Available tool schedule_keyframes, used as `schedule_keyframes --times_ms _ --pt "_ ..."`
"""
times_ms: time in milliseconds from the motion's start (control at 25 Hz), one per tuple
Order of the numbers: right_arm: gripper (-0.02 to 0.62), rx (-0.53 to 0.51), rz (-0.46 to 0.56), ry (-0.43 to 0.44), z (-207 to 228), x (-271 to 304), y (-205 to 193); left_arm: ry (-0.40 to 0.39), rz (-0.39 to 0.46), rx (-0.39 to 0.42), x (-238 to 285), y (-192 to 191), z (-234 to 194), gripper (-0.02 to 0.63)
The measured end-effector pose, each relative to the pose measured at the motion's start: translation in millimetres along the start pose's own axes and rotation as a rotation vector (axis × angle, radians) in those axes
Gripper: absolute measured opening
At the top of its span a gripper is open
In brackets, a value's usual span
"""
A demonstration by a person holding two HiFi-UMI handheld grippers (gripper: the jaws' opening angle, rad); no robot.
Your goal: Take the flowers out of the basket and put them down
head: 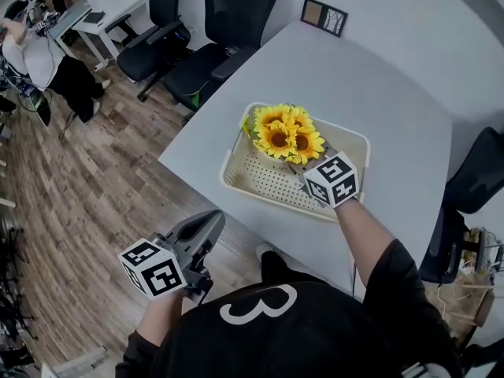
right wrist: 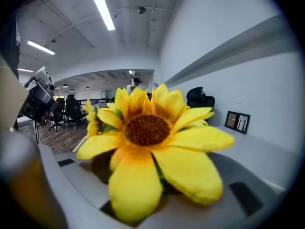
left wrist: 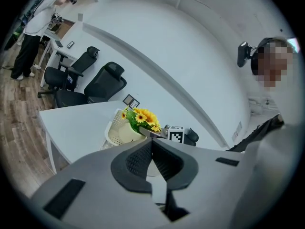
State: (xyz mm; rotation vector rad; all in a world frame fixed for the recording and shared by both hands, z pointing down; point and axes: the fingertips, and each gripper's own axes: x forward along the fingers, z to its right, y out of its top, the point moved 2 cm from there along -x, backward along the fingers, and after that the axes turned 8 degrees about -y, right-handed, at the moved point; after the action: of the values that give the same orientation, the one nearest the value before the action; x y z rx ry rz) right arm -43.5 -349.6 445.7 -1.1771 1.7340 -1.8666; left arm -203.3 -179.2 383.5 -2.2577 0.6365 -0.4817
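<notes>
The right gripper (head: 299, 166) had its fingers closed on the bunch of flowers (head: 285, 135), low on the stems as far as could be judged. In the right gripper view a big yellow bloom filled the space between the fingers. The blooms stood over the far corner of the cream basket (head: 236, 181), which sat near the bench's front edge. From the left gripper view they looked clear of the rim, though whether the stem ends had left the basket could not be told.

The left gripper (head: 206, 225) hung off the bench (head: 354, 85), down at the person's left. Its fingers were pressed together on nothing.

The step in hand looked like the lift-out. To do it well, the right hand would need to keep a firm, even squeeze on the stems and bring the bunch straight up until the lowest part cleared the rim. Only then should it carry the bunch sideways. The perforated basket looked light, so a snagged leaf might drag it. The idle left gripper could steady its near wall. The bare stretch of bench beyond the basket, short of the picture frame (head: 324, 16), offered room. The bunch should be laid down there before the fingers let go.
</notes>
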Motion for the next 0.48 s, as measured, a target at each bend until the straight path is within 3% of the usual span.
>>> schedule_keyframes --times_ms 480 --pt "0.178 -0.024 0.184 -0.042 -31 -88 65 -0.043 0.009 0.07 -29 -18 48 0.012"
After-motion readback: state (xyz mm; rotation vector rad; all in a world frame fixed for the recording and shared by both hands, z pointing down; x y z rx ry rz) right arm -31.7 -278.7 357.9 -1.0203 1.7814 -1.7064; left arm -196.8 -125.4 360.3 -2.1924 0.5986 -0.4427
